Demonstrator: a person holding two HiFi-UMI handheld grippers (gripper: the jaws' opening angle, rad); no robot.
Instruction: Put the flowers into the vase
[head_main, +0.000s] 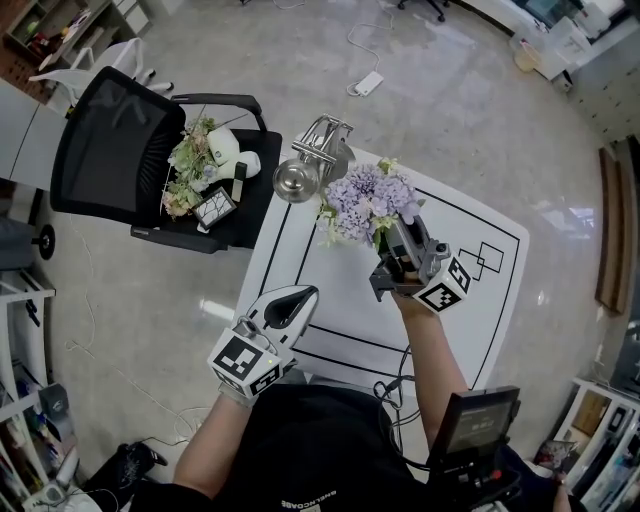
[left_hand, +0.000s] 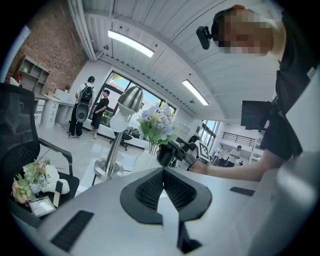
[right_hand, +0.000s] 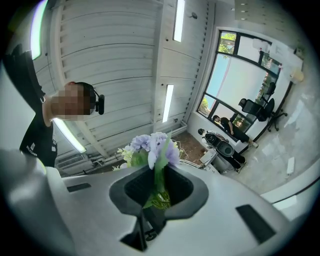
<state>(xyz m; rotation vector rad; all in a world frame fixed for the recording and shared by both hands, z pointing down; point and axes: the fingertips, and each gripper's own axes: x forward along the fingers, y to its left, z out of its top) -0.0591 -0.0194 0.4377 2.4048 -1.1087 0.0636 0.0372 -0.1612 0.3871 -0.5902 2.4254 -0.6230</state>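
The right hand-held gripper (head_main: 388, 245) pinches the flowers (head_main: 365, 200) by their stems beside the vase (head_main: 295, 180). Best to centre the stems over the vase's mouth, then lower them. The left hand-held gripper (head_main: 300, 298) is pressed together, empty.

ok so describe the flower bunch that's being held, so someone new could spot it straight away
Start at the white table with black lines; near its far left corner, beside the tall silver metal vase, the right gripper is shut on the stems of a lilac-purple flower bunch. The only other bunch, pale cream and green, lies on the black office chair off the table.
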